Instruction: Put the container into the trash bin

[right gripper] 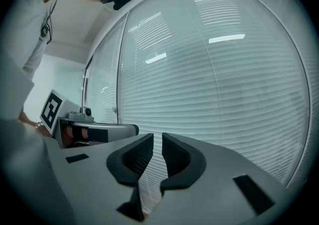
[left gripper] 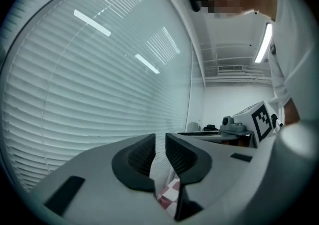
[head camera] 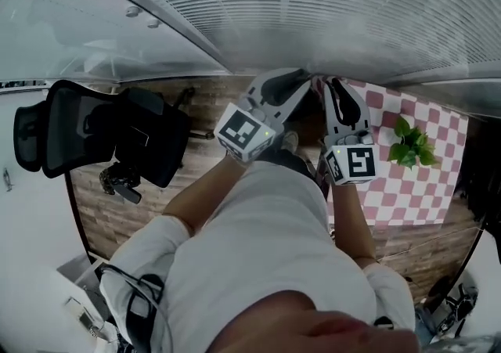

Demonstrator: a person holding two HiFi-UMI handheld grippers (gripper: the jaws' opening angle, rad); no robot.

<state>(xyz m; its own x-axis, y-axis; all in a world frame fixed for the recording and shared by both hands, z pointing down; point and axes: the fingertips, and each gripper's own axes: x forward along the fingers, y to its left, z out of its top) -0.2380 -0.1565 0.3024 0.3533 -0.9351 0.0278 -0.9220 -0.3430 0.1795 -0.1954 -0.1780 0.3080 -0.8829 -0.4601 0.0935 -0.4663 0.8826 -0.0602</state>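
No container and no trash bin shows in any view. In the head view both grippers are held up side by side in front of the person's white shirt, pointing at the window blinds point(head camera: 313, 7). My left gripper point(head camera: 304, 77) has a narrow gap between its pads and nothing in it; the left gripper view point(left gripper: 160, 141) shows the same, with blinds behind. My right gripper point(head camera: 326, 84) also stands slightly apart and empty, as the right gripper view point(right gripper: 157, 141) shows. Each gripper's marker cube appears at the edge of the other's view.
A black office chair point(head camera: 102, 136) stands at the left on the wood floor point(head camera: 117, 218). A table with a red-and-white checked cloth point(head camera: 427, 187) and a small green plant point(head camera: 411, 144) is at the right. The blinds point(left gripper: 89, 84) are close ahead of both grippers.
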